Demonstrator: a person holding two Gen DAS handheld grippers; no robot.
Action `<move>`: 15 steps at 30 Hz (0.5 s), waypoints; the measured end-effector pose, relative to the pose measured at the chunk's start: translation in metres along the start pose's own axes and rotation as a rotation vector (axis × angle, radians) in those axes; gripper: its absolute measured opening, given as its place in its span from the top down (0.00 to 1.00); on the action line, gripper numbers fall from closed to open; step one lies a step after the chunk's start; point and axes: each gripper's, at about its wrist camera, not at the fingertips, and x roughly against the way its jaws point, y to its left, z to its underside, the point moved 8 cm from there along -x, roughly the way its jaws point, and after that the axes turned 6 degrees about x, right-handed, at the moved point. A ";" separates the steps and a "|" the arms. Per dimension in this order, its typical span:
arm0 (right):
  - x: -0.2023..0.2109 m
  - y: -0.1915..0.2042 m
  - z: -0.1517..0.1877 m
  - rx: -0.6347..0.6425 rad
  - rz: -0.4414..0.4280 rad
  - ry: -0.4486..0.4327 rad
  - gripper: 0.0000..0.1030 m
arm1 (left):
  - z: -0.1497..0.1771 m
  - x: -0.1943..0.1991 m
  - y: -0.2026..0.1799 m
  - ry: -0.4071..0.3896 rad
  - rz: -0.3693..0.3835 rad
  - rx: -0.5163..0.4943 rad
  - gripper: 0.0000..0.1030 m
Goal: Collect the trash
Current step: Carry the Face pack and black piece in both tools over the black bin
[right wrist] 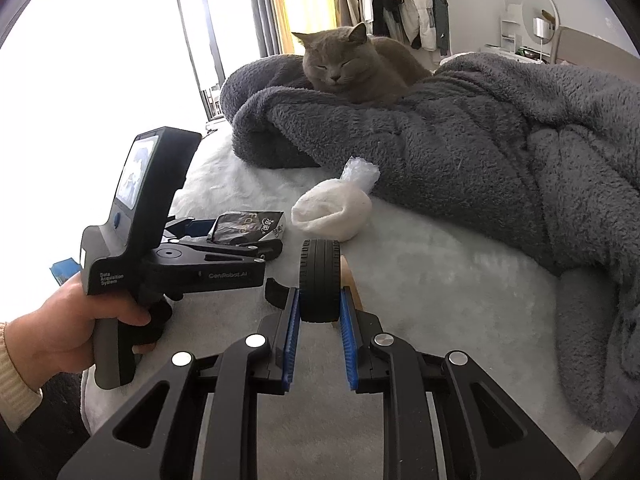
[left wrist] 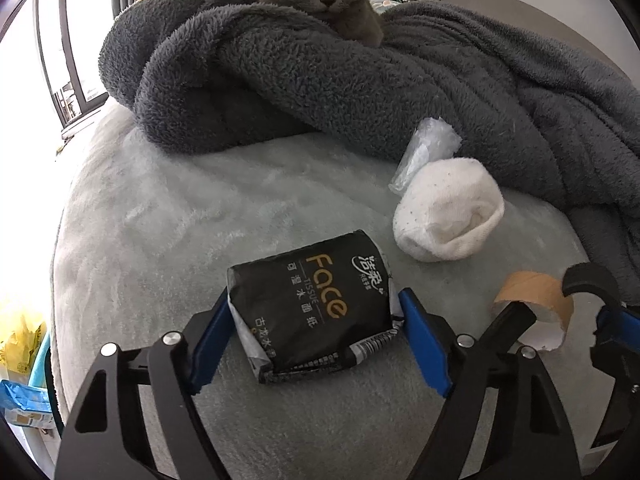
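- Bedroom scene: pale plush bedspread (left wrist: 160, 240), rumpled grey fleece blanket (left wrist: 440, 80) behind it, a grey cat (right wrist: 352, 64) dozing on the blanket, bright window to the left.
- Left gripper (left wrist: 316, 320) — jaws wide apart, straddling the black tissue pack (left wrist: 316, 304) lying flat on the bedspread. Blue pads sit right at the pack's two short ends; I can't tell if they press yet, and the pack looks undeformed, so I read it as not gripped.
- Right gripper (right wrist: 320, 316) — clamped on a small black toy tyre (right wrist: 320, 280), held clear above the bed. Pads sit on its flat sidewalls.
- Other items on the bedspread: white rolled sock (left wrist: 448, 212), crumpled clear plastic wrap (left wrist: 428, 152) just behind it against the blanket, torn cardboard tube (left wrist: 536, 296) close to the right gripper's tip.
- Handling, my judgement: the pack is light, soft and partly emptied, with a slick film wrapper. It'll squash and may slip, so squeeze across the body mid-length, not the crimped end flap.
- Tube is light and crushes easily — pinch one wall. Wrap is flimsy, needs a full close.
- Sock probably isn't trash.
- Readable text: pack says "Face" in gold, "TISSUE" below it, plus white Chinese characters. Left gripper body reads "Data Acquisition System" and "GenRobot.AI" in the right wrist view.
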 end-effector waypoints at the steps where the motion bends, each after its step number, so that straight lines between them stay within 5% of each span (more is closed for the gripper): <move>1: -0.001 0.000 0.000 -0.001 -0.001 0.001 0.81 | 0.001 0.003 0.003 -0.003 0.007 0.001 0.21; 15: -0.027 0.012 -0.018 -0.028 -0.010 0.022 0.81 | 0.000 0.031 0.021 -0.039 0.081 -0.019 0.21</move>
